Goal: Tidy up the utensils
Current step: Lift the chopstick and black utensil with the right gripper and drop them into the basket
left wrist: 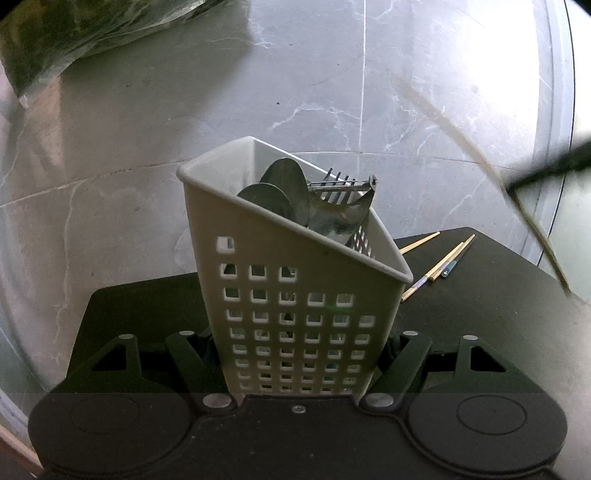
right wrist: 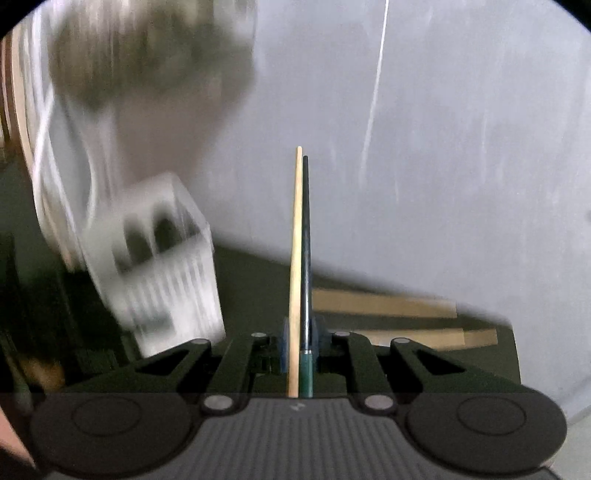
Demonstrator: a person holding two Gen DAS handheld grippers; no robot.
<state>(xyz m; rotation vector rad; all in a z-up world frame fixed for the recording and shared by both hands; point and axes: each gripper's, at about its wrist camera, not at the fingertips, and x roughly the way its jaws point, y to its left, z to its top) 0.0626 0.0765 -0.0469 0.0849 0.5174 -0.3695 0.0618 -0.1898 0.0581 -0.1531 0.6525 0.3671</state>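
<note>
My left gripper (left wrist: pixel 301 350) is shut on a white perforated utensil caddy (left wrist: pixel 295 295), which stands tilted on the black table (left wrist: pixel 480 295). Spoons (left wrist: pixel 280 195) and a fork (left wrist: pixel 341 184) stick out of its top. Several loose chopsticks (left wrist: pixel 437 267) lie on the table to its right. My right gripper (right wrist: pixel 300 343) is shut on two chopsticks, a light wooden one (right wrist: pixel 296 258) and a dark one (right wrist: pixel 306 258), pointing straight forward above the table. The caddy shows blurred at the left in the right wrist view (right wrist: pixel 159 266). The held chopsticks show blurred at the right in the left wrist view (left wrist: pixel 532 177).
A grey marble floor (left wrist: pixel 258 92) lies beyond the table edge. A dark bag (left wrist: pixel 74 33) sits at the far left. Two light wooden strips (right wrist: pixel 388 306) show blurred beyond my right gripper.
</note>
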